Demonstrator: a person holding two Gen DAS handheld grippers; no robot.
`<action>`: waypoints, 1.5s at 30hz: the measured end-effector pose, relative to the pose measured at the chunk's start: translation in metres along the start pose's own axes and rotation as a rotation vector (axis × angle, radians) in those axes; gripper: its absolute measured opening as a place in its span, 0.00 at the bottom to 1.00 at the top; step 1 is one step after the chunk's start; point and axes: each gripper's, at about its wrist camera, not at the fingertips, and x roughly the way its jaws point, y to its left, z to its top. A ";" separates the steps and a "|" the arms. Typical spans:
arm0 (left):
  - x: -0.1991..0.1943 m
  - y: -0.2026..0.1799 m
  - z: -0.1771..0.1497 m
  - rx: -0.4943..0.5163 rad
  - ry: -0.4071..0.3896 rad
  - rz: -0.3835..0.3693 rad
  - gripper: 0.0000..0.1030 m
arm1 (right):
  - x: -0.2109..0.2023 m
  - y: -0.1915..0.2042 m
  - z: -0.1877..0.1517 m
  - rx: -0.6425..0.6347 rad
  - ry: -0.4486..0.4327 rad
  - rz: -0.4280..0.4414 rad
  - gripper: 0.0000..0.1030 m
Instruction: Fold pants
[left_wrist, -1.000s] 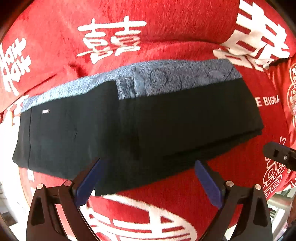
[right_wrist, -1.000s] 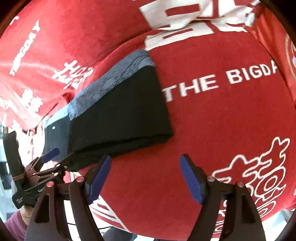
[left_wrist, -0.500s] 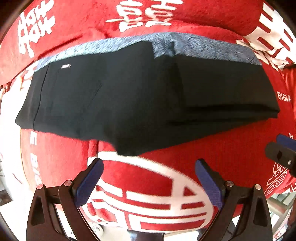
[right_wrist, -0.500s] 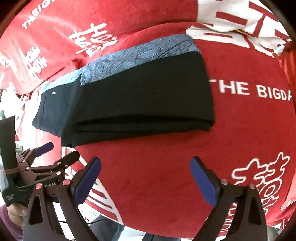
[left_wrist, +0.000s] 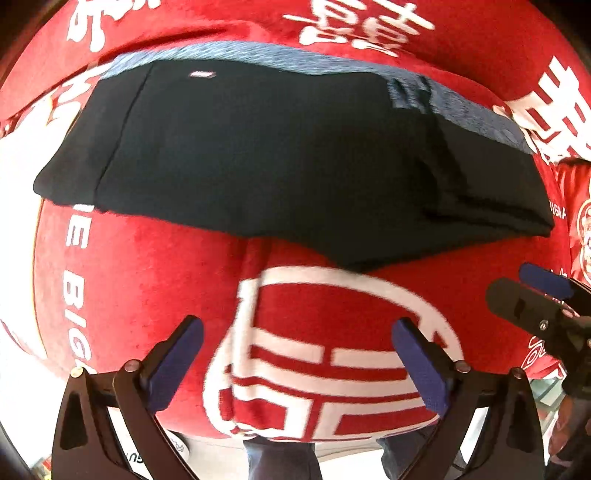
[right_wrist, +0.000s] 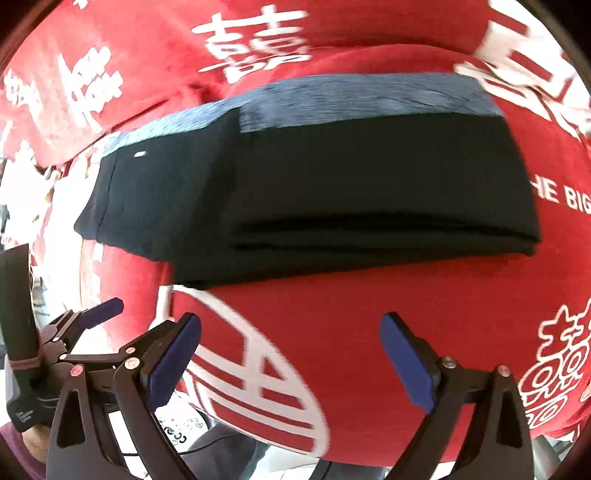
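I count one pair of pants (left_wrist: 280, 162), black, with one grey-blue waistband (right_wrist: 369, 98) and one small pale label (left_wrist: 201, 74) near that band. One red cloth (left_wrist: 147, 280) with white printing lies under them, and on it I see one large white ring emblem (left_wrist: 332, 354). I hold two grippers: my left gripper (left_wrist: 295, 363) and my right gripper (right_wrist: 291, 363). Each has two fingers, and each finger carries one blue pad (right_wrist: 404, 362), so four pads in all. One hand (right_wrist: 35, 448) shows at the lower left of the right wrist view.
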 end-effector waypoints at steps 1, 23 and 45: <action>0.000 0.009 -0.002 -0.015 0.003 0.000 0.99 | 0.003 0.010 0.000 -0.015 0.004 -0.003 0.96; 0.005 0.119 -0.003 -0.243 -0.001 -0.068 0.99 | 0.042 0.102 0.012 -0.127 0.127 -0.020 0.96; -0.004 0.204 0.034 -0.514 -0.106 -0.114 0.99 | 0.061 0.126 0.032 -0.209 0.174 0.018 0.96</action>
